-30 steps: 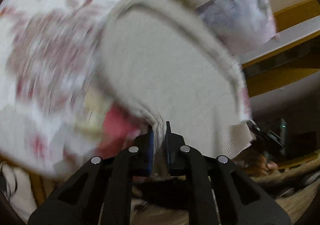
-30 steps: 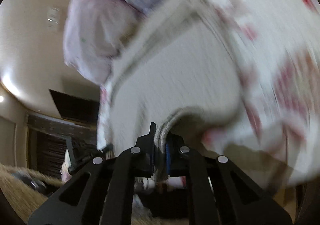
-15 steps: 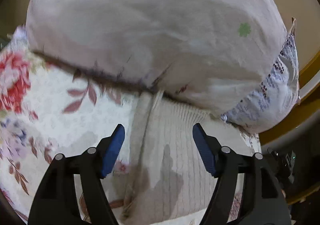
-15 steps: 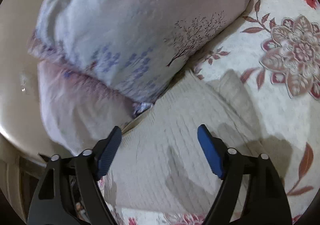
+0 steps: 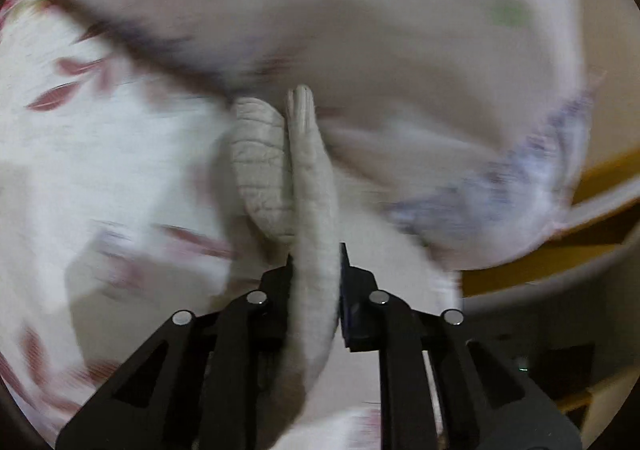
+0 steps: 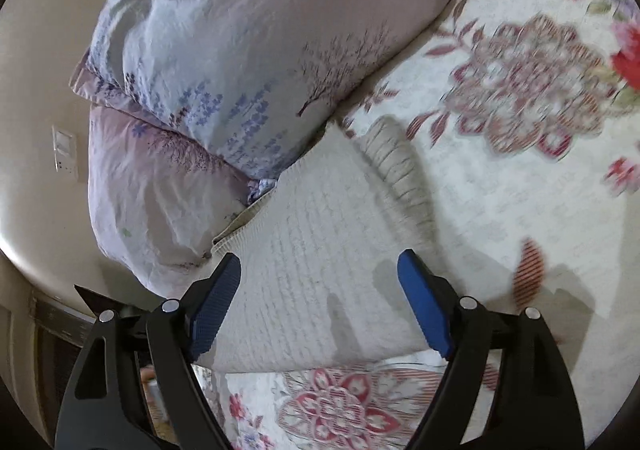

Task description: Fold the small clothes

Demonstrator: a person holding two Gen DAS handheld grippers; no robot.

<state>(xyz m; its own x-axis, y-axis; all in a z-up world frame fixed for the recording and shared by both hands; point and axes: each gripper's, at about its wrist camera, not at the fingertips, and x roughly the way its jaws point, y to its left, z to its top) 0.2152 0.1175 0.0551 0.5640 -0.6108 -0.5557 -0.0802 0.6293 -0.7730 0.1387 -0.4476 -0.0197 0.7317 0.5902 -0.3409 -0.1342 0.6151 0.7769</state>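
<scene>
A cream knitted garment (image 6: 320,250) lies flat on the flowered bedspread (image 6: 520,189), its far end against the pillows. My right gripper (image 6: 320,302) is open and empty just above the garment's near half. My left gripper (image 5: 314,274) is shut on a bunched edge of the same knit garment (image 5: 308,189), which stands up between the fingers; a ribbed fold hangs to the left of it. The left wrist view is blurred.
Two pale lilac pillows (image 6: 248,49) lie stacked at the head of the bed; they also fill the top of the left wrist view (image 5: 360,29). A beige wall with a switch plate (image 6: 64,149) is at left. A yellow bed frame (image 5: 600,177) shows at right.
One second ago both grippers held the garment, then both opened over it laid flat. Now the left gripper has shut on the garment's edge and lifts it. The right gripper stays open.
</scene>
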